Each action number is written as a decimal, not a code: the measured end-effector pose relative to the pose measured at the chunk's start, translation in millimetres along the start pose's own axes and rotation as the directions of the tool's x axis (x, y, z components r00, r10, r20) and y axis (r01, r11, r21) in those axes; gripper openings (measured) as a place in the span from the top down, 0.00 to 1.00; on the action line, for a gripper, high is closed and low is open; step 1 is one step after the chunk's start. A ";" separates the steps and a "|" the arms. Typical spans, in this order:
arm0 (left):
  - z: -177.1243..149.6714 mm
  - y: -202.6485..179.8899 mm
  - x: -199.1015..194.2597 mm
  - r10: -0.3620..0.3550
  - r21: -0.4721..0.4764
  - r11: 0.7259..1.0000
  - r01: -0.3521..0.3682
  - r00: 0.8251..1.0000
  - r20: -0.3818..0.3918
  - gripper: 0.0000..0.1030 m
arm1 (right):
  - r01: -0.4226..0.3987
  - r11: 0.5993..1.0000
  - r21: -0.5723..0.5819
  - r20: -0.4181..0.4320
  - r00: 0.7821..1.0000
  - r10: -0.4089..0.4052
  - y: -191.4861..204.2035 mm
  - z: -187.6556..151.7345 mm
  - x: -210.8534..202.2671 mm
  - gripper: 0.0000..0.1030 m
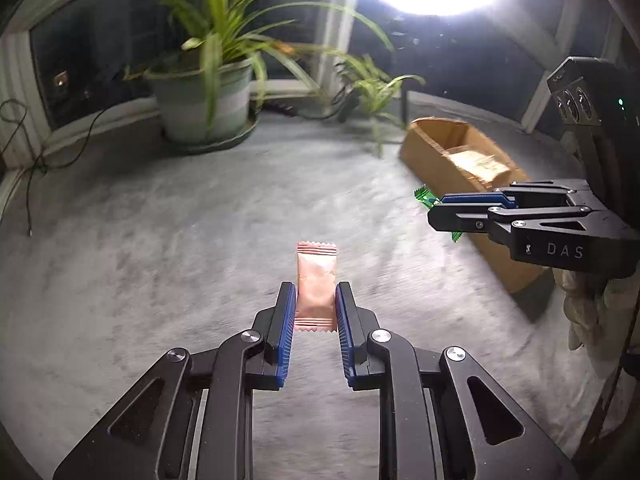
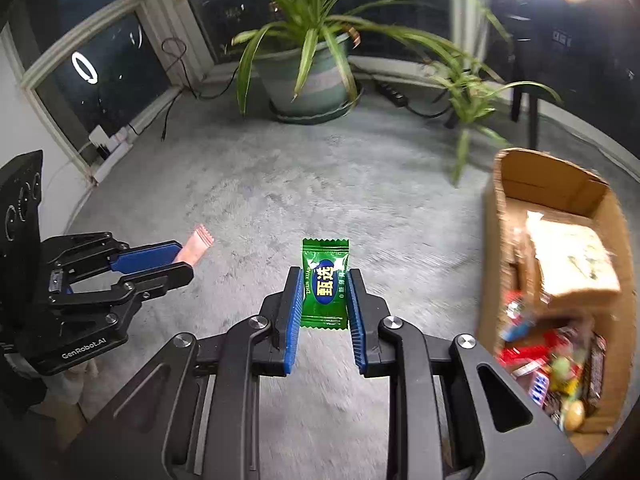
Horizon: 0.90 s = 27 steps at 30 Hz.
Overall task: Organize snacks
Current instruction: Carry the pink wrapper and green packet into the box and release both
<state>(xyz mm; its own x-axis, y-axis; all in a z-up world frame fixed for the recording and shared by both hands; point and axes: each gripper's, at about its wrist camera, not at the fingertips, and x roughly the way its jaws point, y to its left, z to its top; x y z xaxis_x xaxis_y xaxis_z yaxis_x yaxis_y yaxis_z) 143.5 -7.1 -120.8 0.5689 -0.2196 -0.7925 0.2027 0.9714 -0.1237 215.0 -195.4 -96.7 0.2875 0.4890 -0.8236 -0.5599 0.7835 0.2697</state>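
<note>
My left gripper point(image 1: 316, 294) is shut on a pink snack packet point(image 1: 316, 280) and holds it above the grey carpet; it also shows in the right wrist view point(image 2: 182, 262) with the pink packet point(image 2: 198, 246) sticking out. My right gripper point(image 2: 325, 280) is shut on a green snack packet point(image 2: 325, 280) with yellow characters. It shows in the left wrist view point(image 1: 434, 208) at the right, the green packet point(image 1: 426, 197) beside the cardboard box point(image 1: 424, 148). The box point(image 2: 552, 184) holds several colourful snacks point(image 2: 552, 364) and a pale packet point(image 2: 572, 256).
A large potted plant point(image 2: 308, 76) stands at the back by the window, with a smaller plant point(image 2: 464, 100) to its right. Cables point(image 1: 28, 160) run along the left wall. A power strip point(image 2: 108, 140) lies by the window sill. Grey carpet point(image 2: 320, 184) covers the floor.
</note>
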 end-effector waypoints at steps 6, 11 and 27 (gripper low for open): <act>10.9 -33.9 -8.5 -0.037 0.035 0.999 0.036 0.999 0.034 0.82 | 0.024 0.999 0.037 0.052 0.998 -0.026 -21.7 -17.7 -44.7 0.78; 19.9 -62.2 -13.8 -0.074 0.053 0.996 0.071 0.996 0.057 0.82 | 0.043 0.996 0.082 0.087 0.995 -0.050 -46.8 -33.4 -79.6 0.78; 39.2 -158.5 14.5 -0.181 0.116 0.978 0.174 0.982 0.052 0.82 | 0.161 0.968 0.194 0.087 0.980 -0.181 -133.7 -77.9 -125.4 0.78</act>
<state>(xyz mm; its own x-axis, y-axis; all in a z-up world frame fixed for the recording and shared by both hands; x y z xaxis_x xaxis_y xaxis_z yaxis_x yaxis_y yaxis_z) 150.8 -167.8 -89.2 0.5639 -0.3960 -0.7247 0.3896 0.9013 -0.1893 193.2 -391.3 -68.4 0.4508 0.3711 -0.8119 -0.3449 0.9113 0.2250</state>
